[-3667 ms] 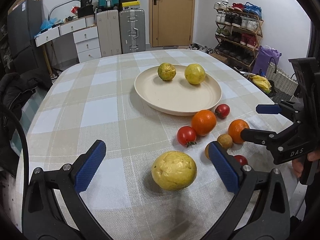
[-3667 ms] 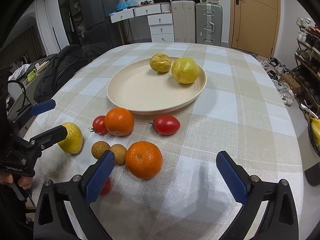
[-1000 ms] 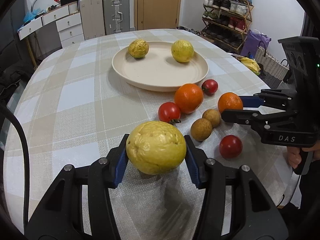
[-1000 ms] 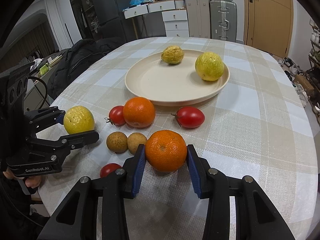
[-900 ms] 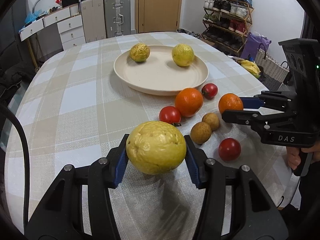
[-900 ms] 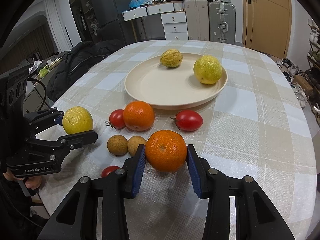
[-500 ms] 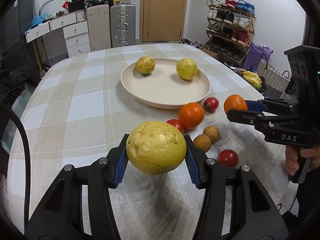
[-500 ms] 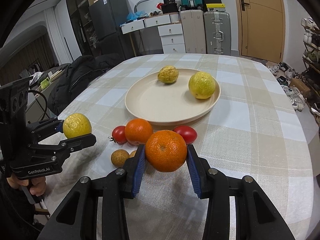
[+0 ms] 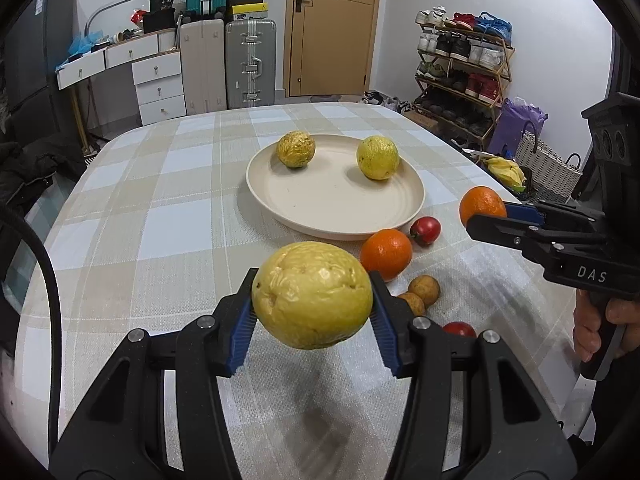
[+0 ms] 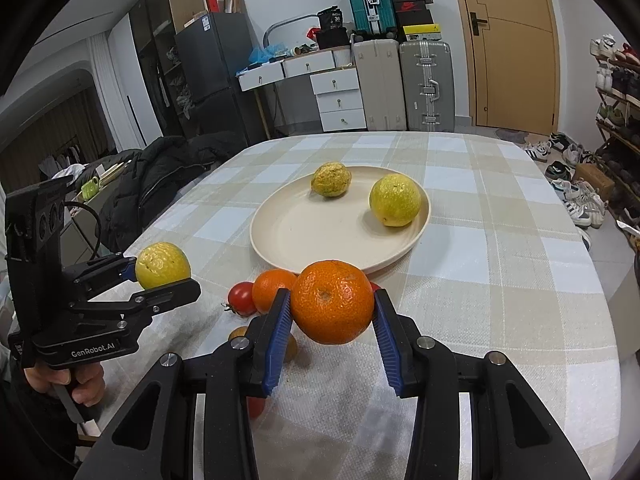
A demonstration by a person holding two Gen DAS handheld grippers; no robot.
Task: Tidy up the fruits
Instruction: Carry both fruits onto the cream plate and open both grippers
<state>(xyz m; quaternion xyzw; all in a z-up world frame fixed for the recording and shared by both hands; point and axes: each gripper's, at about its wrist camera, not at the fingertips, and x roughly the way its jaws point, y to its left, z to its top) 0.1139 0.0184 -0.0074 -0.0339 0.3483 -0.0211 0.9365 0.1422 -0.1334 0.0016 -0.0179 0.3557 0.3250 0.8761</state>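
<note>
I am holding the left claw (image 9: 312, 314) above the surface (image 9: 160, 232), and out past its blue pads a loose orange (image 9: 386, 254) is sitting just short of the plate (image 9: 336, 200), with a red tomato (image 9: 426, 231) beside it at the rim. Two small brown fruits (image 9: 424, 286) are lying touching each other nearer to me, and another tomato (image 9: 459, 329) is peeking out behind the claw's right finger. On the plate, a wrinkled yellow fruit (image 9: 296, 149) and a smoother yellow fruit (image 9: 377, 158) are resting well apart. Between my claws and the plate, the loose orange and tomatoes are lying in the straight path along the cloth.

Compared with a second ago, both claws are riding higher: the fruits they carry are now clear of the cloth, and the plate is looking farther below.

The left claw is pinching the big yellow fruit (image 9: 314, 294) between its pads, closed only as far as the fruit's width allows. The right claw (image 10: 332, 326) is gripping the mandarin orange (image 10: 332, 302) the same way, in the air just short of the plate's near rim.
</note>
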